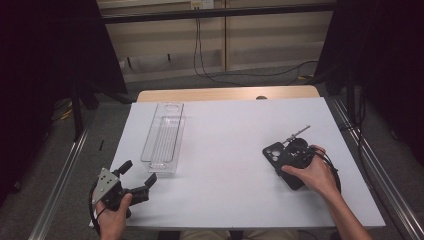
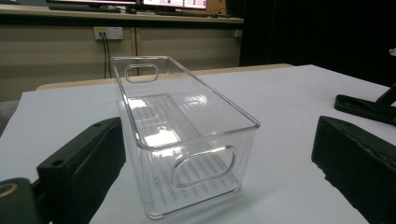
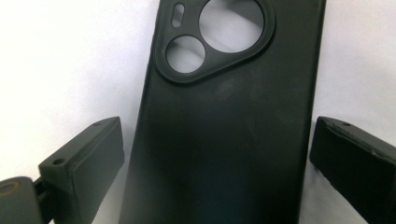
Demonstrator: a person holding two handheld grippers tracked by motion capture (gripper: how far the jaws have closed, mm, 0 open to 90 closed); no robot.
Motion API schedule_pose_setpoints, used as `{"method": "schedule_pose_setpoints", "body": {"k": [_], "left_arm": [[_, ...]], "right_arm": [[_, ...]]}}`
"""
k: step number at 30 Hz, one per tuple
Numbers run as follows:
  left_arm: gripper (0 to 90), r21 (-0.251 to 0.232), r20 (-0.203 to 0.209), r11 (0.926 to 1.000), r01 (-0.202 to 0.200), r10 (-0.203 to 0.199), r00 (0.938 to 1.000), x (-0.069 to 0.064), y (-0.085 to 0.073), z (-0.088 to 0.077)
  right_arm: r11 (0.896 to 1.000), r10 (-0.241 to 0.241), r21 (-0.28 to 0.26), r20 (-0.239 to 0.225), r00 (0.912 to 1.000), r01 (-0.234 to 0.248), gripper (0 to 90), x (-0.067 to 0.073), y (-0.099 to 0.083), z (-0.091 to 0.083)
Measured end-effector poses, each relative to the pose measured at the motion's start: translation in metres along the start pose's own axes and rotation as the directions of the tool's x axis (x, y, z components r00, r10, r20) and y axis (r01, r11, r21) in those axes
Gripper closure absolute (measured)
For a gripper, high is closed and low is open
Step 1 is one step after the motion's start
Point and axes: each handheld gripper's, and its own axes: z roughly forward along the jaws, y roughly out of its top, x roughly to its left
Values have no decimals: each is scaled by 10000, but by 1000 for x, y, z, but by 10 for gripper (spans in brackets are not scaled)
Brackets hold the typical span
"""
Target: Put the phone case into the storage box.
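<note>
Jaws wide around a phone case, bin waiting at the left

Jaws of the right gripper [image 3: 217, 172] stand spread apart, one on each side of a black phone case [image 3: 224, 140], and neither pad touches it in the right gripper view. The case lies flat on the white surface [image 3: 60, 70] with its back up, and its camera cut-outs sit at the end farthest from the jaws. In the high view the right gripper [image 1: 298, 151] hangs directly over the phone case [image 1: 276, 152], held by the person's right hand [image 1: 312, 175], on the right half of the surface [image 1: 235, 150].

Jaws of the left gripper [image 2: 217, 172] are also spread apart and hold nothing. Between them, a little farther off, stands a clear plastic bin [image 2: 182, 135], long and narrow, upright, with an oval handle hole in each short end. It is empty in this view. Seen from above, the left gripper [image 1: 135, 176] sits near the front left corner of the surface, in the left hand [image 1: 112, 215], just short of the near end of the bin [image 1: 164, 137]. Bin and phone case lie well apart.
</note>
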Motion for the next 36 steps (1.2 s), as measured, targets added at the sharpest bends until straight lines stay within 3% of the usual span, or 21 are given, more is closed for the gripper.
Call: {"method": "schedule_pose_setpoints", "body": {"k": [1,4,6,15,19,22,25,36], "left_arm": [[30,-3,116,10000,2,-2,9999,0,0,0],[30,-25,-33,10000,79,-79,10000,0,0,-1],[30,-14,8,10000,52,-52,10000,0,0,-1],[30,39,11,10000,-50,50,10000,0,0,-1],[30,-5,42,10000,22,-22,10000,1,0,-1],[30,18,7,10000,2,-2,10000,0,0,-2],[30,5,25,10000,-21,21,10000,0,0,-3],[30,31,6,10000,14,-14,10000,0,-1,-3]], "right_arm": [[9999,-64,121,154,9999,62,32,1,0,0],[9993,-331,177,514,9981,322,36,4,1,2],[9996,-273,-19,464,9986,274,35,4,0,3],[9991,-403,145,549,9977,396,39,5,1,3],[9995,-177,280,496,9986,164,47,6,2,3],[9985,-341,450,603,9976,314,66,6,5,3],[9979,-115,638,640,9979,74,101,9,7,1],[9982,-101,588,619,9980,65,152,7,5,-4]]}}
